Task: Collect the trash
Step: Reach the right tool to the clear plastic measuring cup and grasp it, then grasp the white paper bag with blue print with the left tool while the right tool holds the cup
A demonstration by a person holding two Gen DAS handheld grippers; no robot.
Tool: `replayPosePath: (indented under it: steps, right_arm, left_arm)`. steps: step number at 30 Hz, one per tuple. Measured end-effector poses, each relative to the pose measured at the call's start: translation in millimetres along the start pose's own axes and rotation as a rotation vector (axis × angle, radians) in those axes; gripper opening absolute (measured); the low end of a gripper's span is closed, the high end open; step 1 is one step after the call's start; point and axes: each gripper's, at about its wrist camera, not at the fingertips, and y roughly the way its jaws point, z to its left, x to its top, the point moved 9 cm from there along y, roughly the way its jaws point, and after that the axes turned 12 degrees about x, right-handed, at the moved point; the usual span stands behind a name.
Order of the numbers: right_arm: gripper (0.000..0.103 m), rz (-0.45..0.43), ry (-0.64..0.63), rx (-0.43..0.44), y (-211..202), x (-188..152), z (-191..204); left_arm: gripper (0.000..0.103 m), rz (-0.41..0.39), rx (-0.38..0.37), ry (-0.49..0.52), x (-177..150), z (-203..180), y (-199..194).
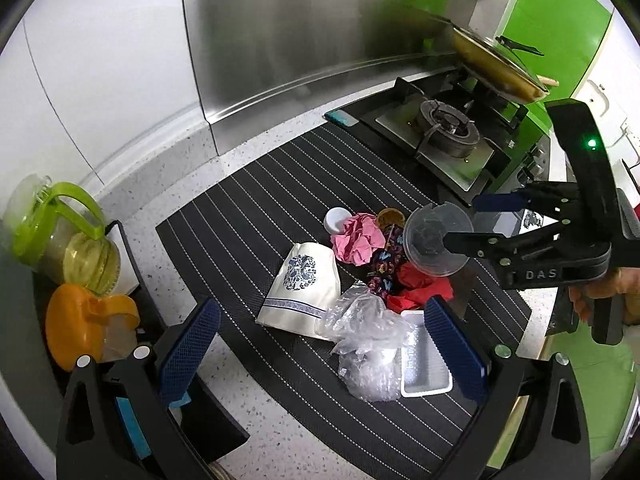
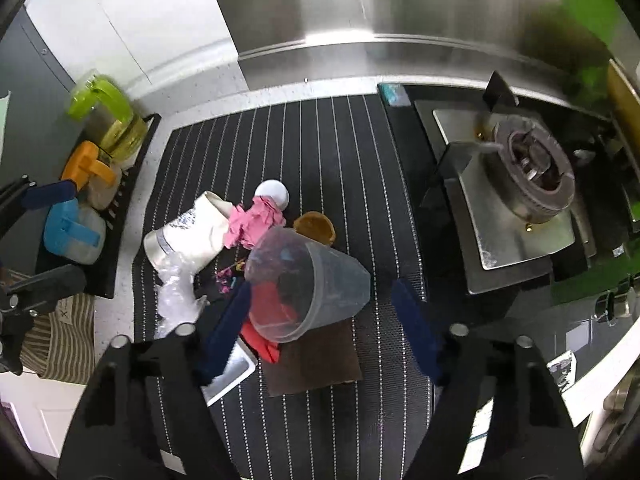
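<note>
Currently, the clear plastic cup [image 2: 308, 284], light, thin-walled and probably slippery, is being straddled loosely, ungripped, by the wide-open right tool [image 2: 320, 316] over the trash pile mid-desk, its rim the likeliest hold.

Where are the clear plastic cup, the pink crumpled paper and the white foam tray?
clear plastic cup [image 2: 316, 280], right wrist view, on its side wall.
pink crumpled paper [image 1: 354, 238], left wrist view, on its middle.
white foam tray [image 1: 424, 376], left wrist view, on its inner floor.
</note>
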Motion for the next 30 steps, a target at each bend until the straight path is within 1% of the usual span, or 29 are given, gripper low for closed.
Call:
replayPosePath:
  steps: [1,2,4,5,7,12,18,21,24,30]
  right_arm:
    - [0.052,0.002,0.003,0.002,2.4,-0.1,-1.1]
    - [0.046,0.006,0.007,0.004,5.1,-0.1,-3.0]
    - [0.024,0.013,0.014,0.009,9.9,-0.5,-5.4]
    - [0.021,0.014,0.013,0.009,11.2,-0.6,-6.2]
    - [0.006,0.010,0.012,0.010,12.2,-0.4,-7.2]
    - [0.005,-0.015,0.007,0.001,6.5,1.2,-7.1]
    - [0.004,-0.066,0.014,-0.001,-21.6,9.5,-8.3]
    - [0.005,-0.086,0.016,0.003,-33.3,11.9,-8.2]
    - [0.005,-0.100,0.023,0.010,-38.6,10.7,-10.2]
    - [0.005,-0.103,0.034,0.019,-36.4,4.4,-15.7]
  left_arm:
    - [0.098,0.003,0.000,0.000,-0.6,-0.1,1.5]
    - [0.098,0.008,-0.001,-0.001,-1.1,0.0,3.8]
    - [0.098,0.014,-0.002,0.000,-1.9,-0.2,6.7]
    - [0.098,0.017,-0.003,0.001,-2.3,-0.5,8.0]
    - [0.098,0.023,-0.004,0.003,-3.0,-0.9,10.9]
    - [0.098,0.026,0.002,0.007,-1.8,-2.2,16.6]
    - [0.098,0.038,0.015,-0.007,0.9,2.7,24.7]
    - [0.098,0.058,0.021,-0.016,3.8,5.3,35.8]
    - [0.098,0.079,0.010,-0.043,7.2,7.9,48.8]
    - [0.098,0.133,0.018,-0.079,10.3,11.7,79.8]
